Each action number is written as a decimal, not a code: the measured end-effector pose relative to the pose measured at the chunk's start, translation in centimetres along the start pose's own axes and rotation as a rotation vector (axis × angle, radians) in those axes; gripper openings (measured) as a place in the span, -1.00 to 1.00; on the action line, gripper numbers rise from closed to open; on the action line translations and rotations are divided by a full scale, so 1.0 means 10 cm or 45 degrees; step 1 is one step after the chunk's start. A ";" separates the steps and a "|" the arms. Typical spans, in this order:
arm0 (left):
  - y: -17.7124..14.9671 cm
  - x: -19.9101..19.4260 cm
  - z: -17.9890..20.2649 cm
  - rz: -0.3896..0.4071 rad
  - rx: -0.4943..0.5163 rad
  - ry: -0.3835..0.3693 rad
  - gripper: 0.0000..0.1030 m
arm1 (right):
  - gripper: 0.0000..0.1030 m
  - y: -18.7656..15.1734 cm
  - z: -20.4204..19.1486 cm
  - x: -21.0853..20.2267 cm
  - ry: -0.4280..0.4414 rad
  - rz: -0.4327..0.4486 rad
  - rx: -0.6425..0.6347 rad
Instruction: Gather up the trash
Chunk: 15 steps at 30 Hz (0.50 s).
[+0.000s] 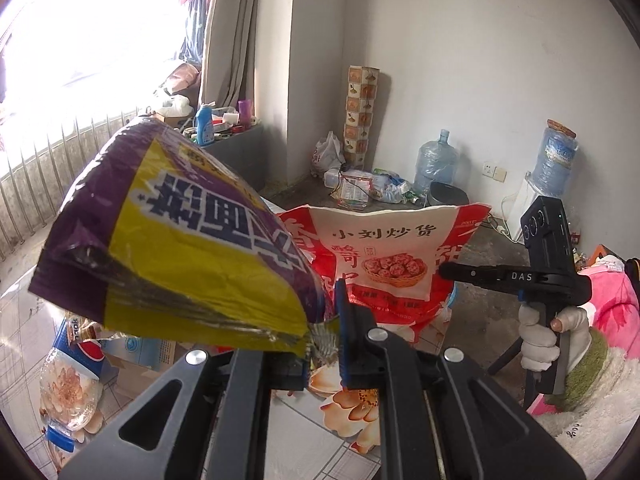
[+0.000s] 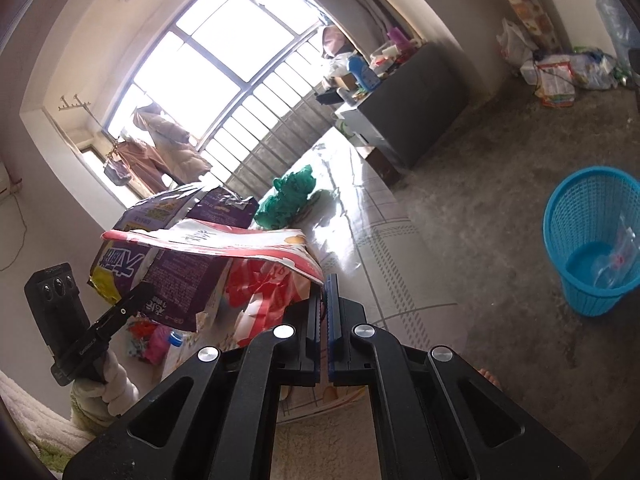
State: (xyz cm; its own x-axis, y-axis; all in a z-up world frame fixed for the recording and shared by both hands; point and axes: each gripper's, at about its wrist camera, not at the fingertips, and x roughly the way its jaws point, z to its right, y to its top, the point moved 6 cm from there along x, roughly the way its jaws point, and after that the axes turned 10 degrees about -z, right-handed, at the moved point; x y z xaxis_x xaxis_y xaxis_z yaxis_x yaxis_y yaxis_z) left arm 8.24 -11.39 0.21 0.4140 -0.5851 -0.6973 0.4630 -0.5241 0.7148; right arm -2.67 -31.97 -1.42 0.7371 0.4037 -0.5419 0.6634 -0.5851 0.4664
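Trash showed as two crinkled snack bags, each held up in the air over a floral-printed glossy surface [image 1: 312, 452]. The purple and yellow foil bag [image 1: 180, 236] was shiny, creased and puffed, its large blue-and-white characters upside down in the left wrist view; the left gripper [image 1: 324, 344] had its jaws closed on the bag's torn silver corner. The red and white paper-like bag [image 1: 384, 264] carried the black characters 小刘炒货 above a picture of nuts in a woven basket; the right gripper [image 2: 324, 308], stamped DAS on its black body, had its jaws pressed shut on the bag's red edge, and a white-gloved hand [image 1: 540, 336] held the handle.

A clear plastic bottle [image 1: 72, 392] with a blue cap lay near the surface's left edge, beside a flattened cardboard box [image 1: 136, 356]. A crumpled green plastic bag [image 2: 290, 196] sat farther along the surface, toward the window. On the bare concrete floor [image 2: 480, 220] stood a blue plastic mesh basket [image 2: 592, 240] with a clear wrapper inside.
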 end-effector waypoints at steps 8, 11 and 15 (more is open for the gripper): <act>0.21 0.02 0.17 0.024 0.072 -0.011 -0.81 | -0.98 0.09 0.14 -0.20 -0.006 0.093 0.052; 0.32 0.08 0.27 0.028 0.111 -0.022 -0.81 | -0.99 0.13 0.20 -0.27 -0.012 0.129 0.076; 0.53 0.19 0.41 0.037 0.157 -0.053 -0.81 | -0.98 0.21 0.29 -0.37 -0.026 0.177 0.106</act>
State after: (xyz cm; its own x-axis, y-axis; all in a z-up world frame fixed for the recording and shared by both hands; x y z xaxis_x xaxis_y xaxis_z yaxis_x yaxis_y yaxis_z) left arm 8.33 -17.83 2.88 0.3916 -0.6251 -0.6752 0.3503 -0.5773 0.7376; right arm -4.42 -36.70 -0.45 0.8176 0.3012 -0.4907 0.5418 -0.6909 0.4786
